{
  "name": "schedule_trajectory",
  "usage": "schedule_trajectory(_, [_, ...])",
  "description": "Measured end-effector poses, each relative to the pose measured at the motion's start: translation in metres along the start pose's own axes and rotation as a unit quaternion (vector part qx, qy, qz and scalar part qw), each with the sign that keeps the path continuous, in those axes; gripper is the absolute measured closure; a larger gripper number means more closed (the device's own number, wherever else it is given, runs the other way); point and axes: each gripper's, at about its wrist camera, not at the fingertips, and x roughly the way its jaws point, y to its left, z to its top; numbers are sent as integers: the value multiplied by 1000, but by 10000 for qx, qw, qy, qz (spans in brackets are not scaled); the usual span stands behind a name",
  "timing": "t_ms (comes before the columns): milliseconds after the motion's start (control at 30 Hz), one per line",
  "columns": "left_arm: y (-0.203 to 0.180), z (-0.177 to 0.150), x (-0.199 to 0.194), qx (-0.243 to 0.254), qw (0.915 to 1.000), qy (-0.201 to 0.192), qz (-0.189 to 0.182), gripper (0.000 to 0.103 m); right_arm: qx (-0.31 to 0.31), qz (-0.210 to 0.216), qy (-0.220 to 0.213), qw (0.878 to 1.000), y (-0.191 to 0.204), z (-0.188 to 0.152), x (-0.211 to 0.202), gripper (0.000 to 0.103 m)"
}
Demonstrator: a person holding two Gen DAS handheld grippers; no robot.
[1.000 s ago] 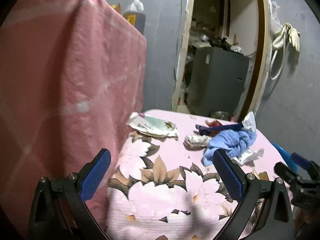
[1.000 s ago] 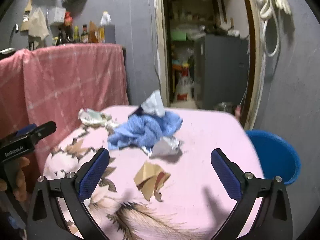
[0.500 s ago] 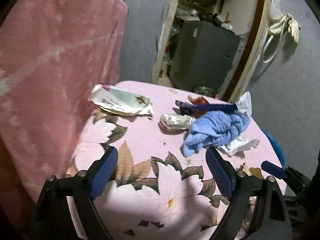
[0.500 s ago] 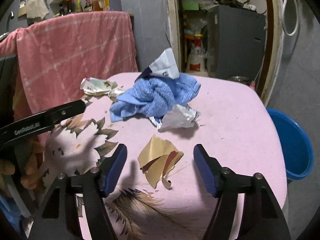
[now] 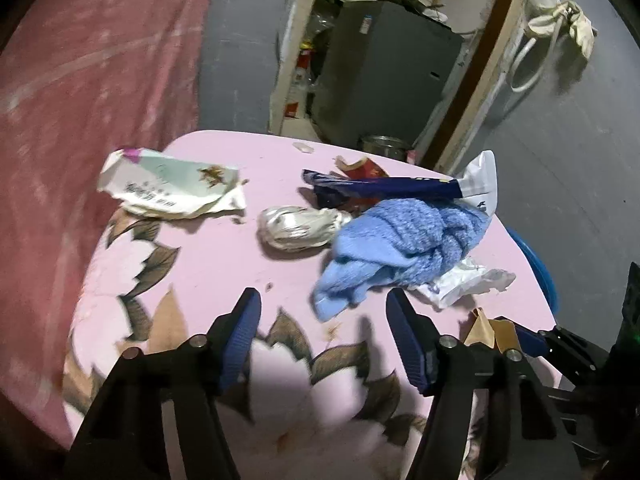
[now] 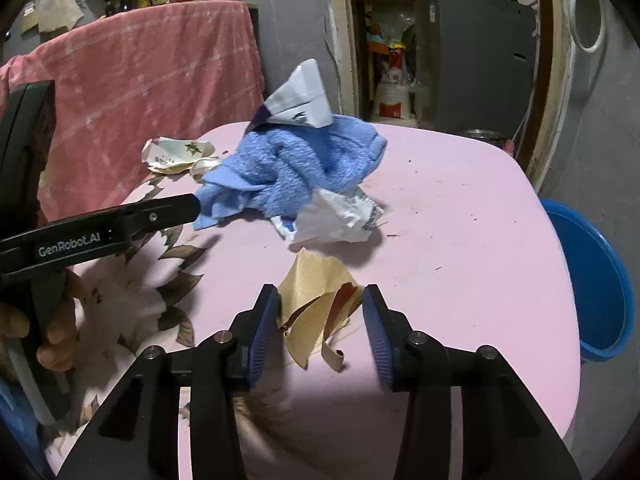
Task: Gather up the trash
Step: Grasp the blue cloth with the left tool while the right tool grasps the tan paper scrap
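The right gripper [image 6: 320,322] sits low over the pink table [image 6: 460,264], and a crumpled brown paper [image 6: 316,296] lies right between its two blue fingers [image 6: 262,330]. The fingers are apart and stand just beside the paper on both sides, but they are not squeezing it. The left gripper [image 5: 322,338] is apart too, with nothing between its fingers. It points at a blue towel [image 5: 400,240] that lies just past its tips. In the right view the left gripper comes in from the left side, flat and low, with its tip at the edge of the towel, and a hand [image 6: 52,340] holds its handle. A crumpled white wrapper [image 6: 336,220] lies against the towel, just behind the brown paper. The right view shows a blue bucket [image 6: 596,280] beside the table on the right. The left view shows more trash that the towel mostly hides from the other side: a silver foil ball [image 5: 300,228], a flat white and green packet [image 5: 168,188] and a dark blue wrapper [image 5: 380,190].
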Motion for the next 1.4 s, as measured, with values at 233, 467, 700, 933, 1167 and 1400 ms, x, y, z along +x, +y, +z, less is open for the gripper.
schedule_trajectory(233, [-9,11,21,160,9998,138,-61,50,64,108,-78,9999,-11,0,0,72])
schedule_trajectory(467, [-10,10,31,200,9994,240,-143,66,84,125,-159,9998,-12,-1,-1,84])
schedule_trajectory(700, [-19,4,23,303,9993,122,-204,98,36,129,-197,9997,-10,-3,-4,89])
schedule_trajectory(933, [-38,-12,-8,476,9978,-324,-330,99,53,36,-530,9986,-7,-7,-22,91])
schedule_trajectory(1167, [-59,-23,-48,781,9927,-887,-253,100,61,189,-979,9950,0,-12,-48,91])
schedule_trajectory(1400, [-74,-18,-79,987,9864,-1271,-333,100,80,181,-1459,9891,0,-8,-77,91])
